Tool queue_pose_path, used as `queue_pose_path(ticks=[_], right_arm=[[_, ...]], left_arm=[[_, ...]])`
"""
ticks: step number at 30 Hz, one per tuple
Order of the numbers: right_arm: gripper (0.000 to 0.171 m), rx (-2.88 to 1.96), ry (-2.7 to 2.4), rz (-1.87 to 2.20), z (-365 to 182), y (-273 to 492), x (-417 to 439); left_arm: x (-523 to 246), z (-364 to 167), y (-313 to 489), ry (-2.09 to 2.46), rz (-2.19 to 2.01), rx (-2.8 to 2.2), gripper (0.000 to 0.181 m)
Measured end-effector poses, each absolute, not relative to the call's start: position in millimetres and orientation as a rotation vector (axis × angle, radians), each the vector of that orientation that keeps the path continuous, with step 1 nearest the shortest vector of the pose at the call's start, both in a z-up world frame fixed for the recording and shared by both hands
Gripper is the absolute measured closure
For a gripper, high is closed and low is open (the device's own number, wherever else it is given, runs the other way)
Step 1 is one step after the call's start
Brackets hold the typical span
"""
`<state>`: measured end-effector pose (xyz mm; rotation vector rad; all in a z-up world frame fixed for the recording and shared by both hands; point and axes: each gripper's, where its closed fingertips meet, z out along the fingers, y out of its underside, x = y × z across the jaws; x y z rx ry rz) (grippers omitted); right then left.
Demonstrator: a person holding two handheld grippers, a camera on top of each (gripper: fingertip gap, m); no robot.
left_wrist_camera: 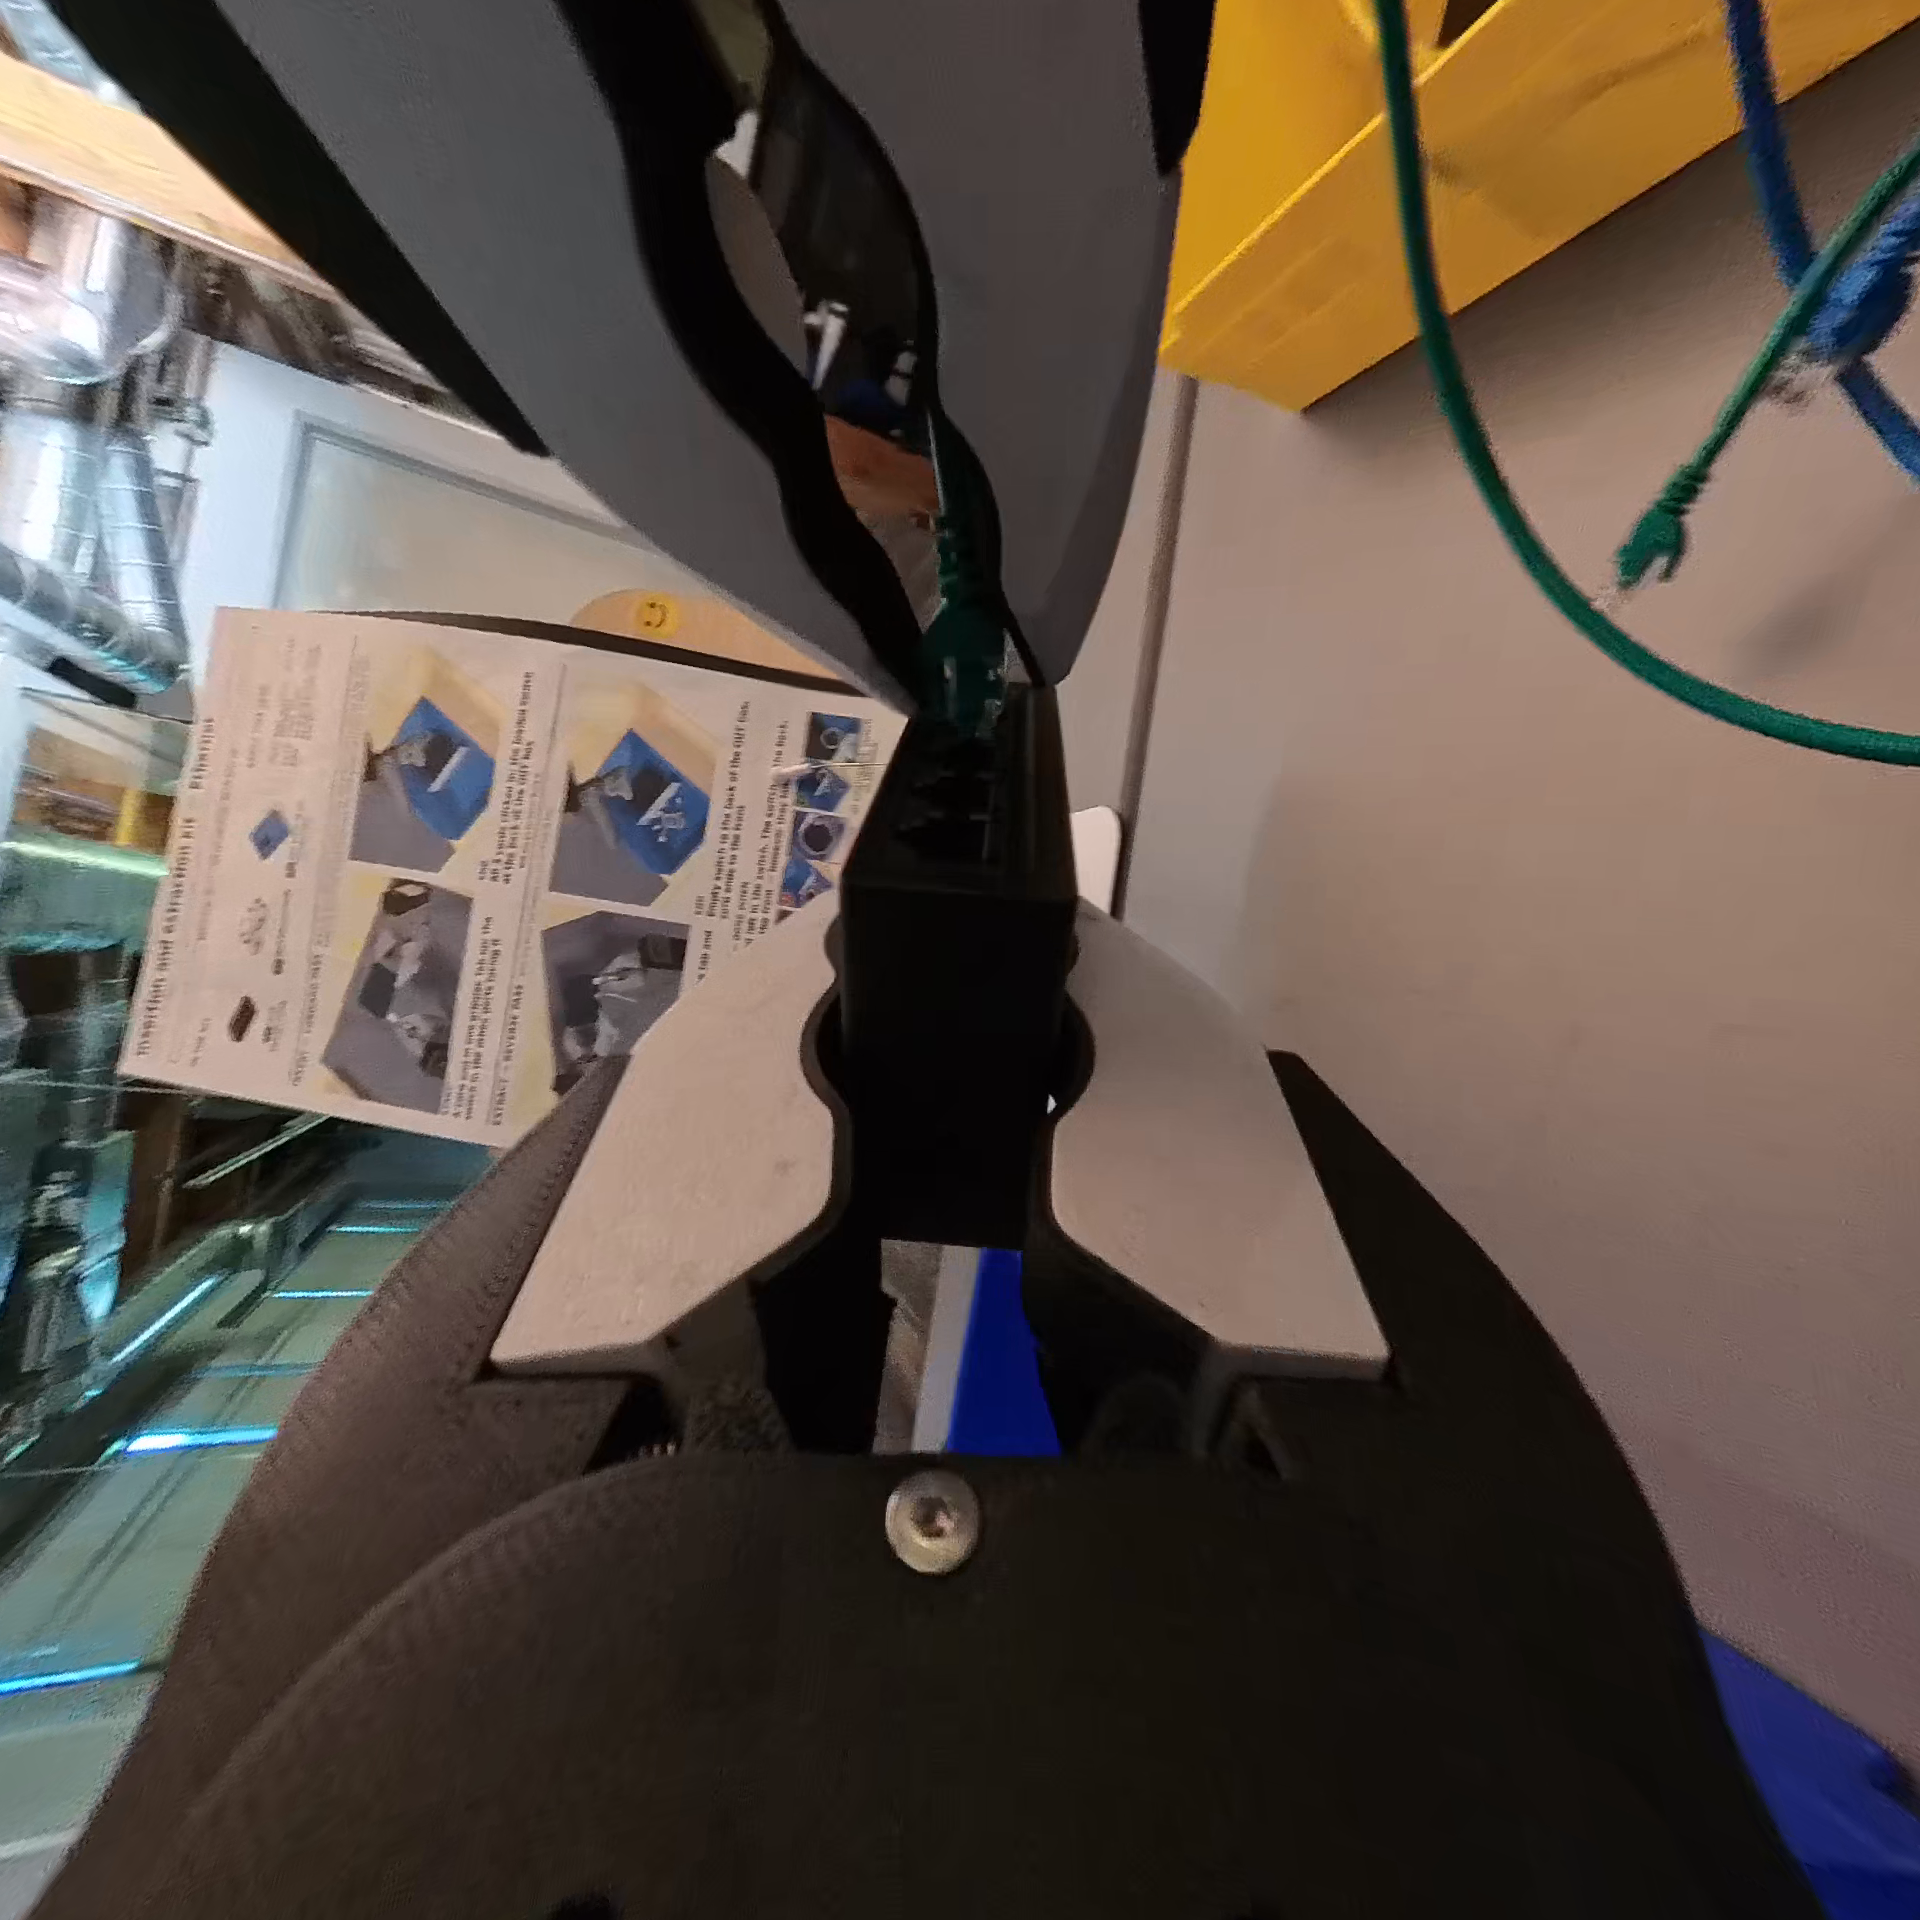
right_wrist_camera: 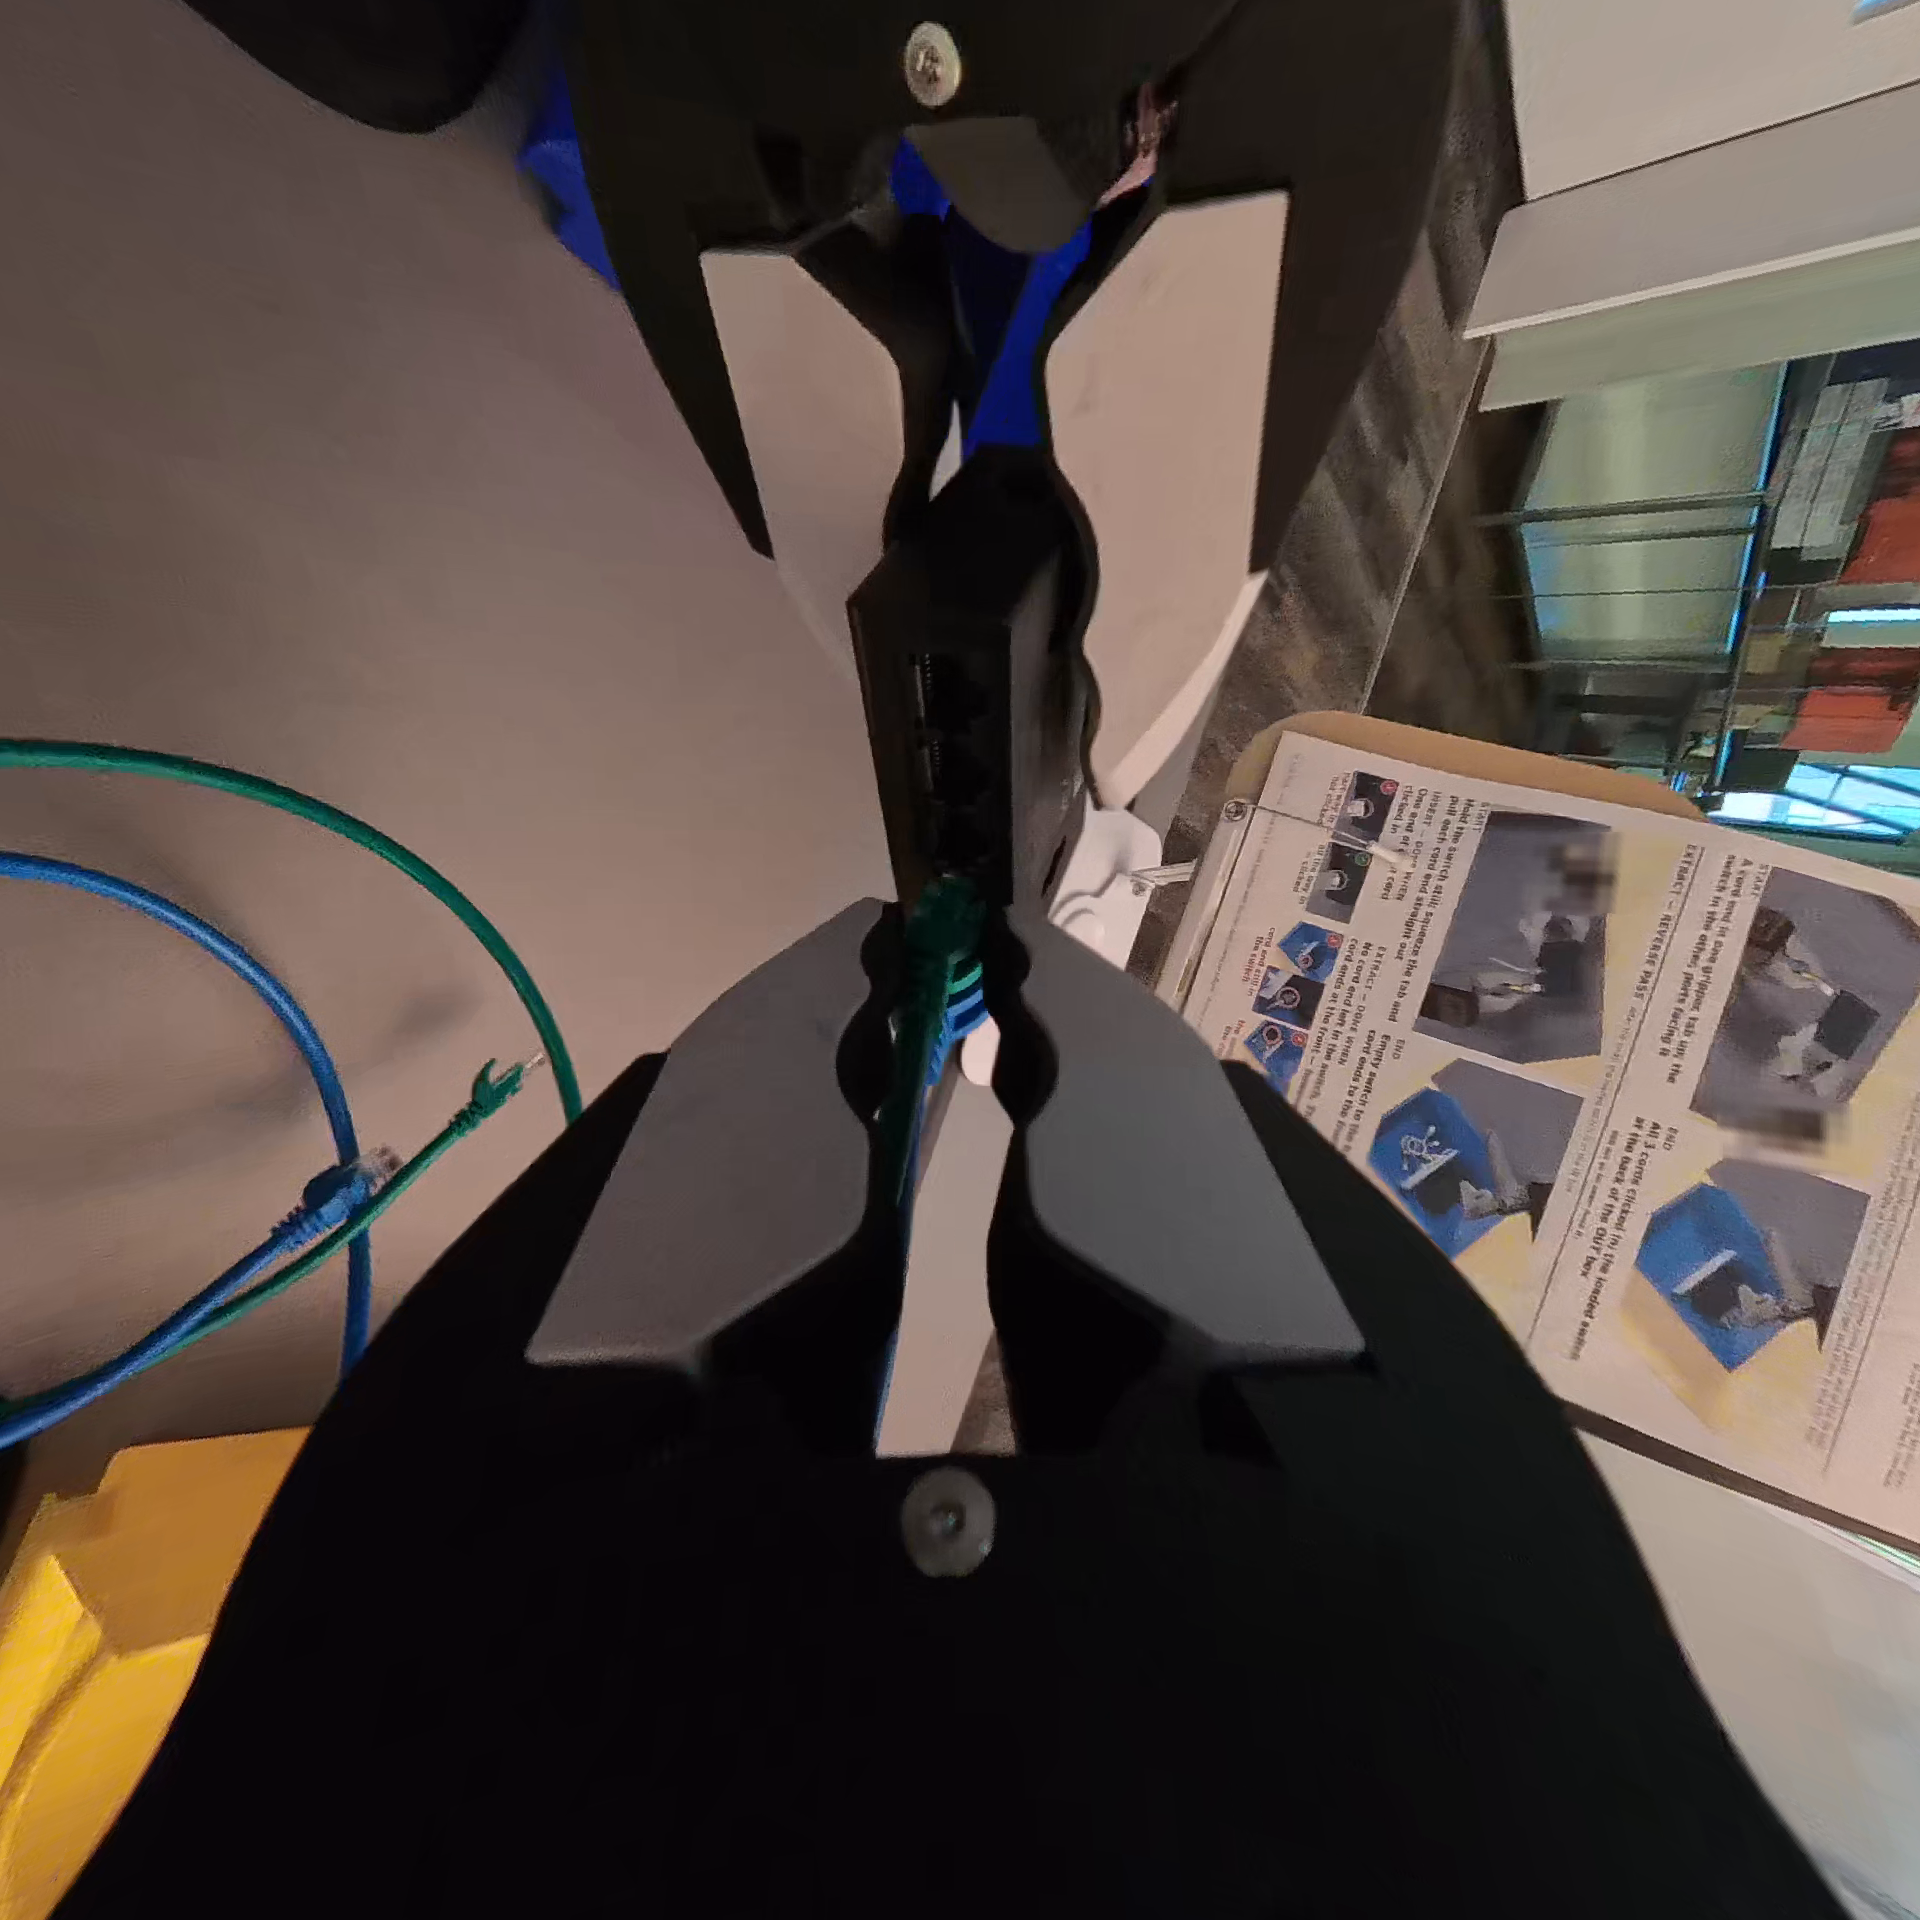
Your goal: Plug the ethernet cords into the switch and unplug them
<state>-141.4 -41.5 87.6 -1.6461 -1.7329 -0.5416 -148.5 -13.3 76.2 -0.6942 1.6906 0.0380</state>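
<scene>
Two grippers meet: the left gripper [left_wrist_camera: 951,997] clamps the switch [left_wrist_camera: 961,935] steady; the right gripper [right_wrist_camera: 940,935] pinches the green cord [right_wrist_camera: 935,966] at a port, ready for pushing or pulling.

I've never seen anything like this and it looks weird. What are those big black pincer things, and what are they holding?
They are two hand-held grabbers, each carrying its own camera. One picture looks along the left gripper, which squeezes a small black box, the switch. The other looks along the right gripper, which pinches a green cord's plug at the switch's sockets. On the grey table lie a blue cord, more green cord, a yellow bin and a picture instruction sheet.
</scene>
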Motion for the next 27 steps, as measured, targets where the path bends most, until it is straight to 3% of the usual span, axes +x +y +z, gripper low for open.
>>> queue_pose_path(ticks=[18,27], right_arm=[[0.155,-1.788,-1.797,-0.489,57.8,-49.6,-120.6],[0.157,-1.531,-1.632,-0.778,83.6,-39.5,-125.4]], left_arm=[[-126.6,42.0,-15.9,1.784,-0.055,-0.710,0.151],[-124.4,65.6,-8.9,1.517,0.042,-0.627,0.152]])
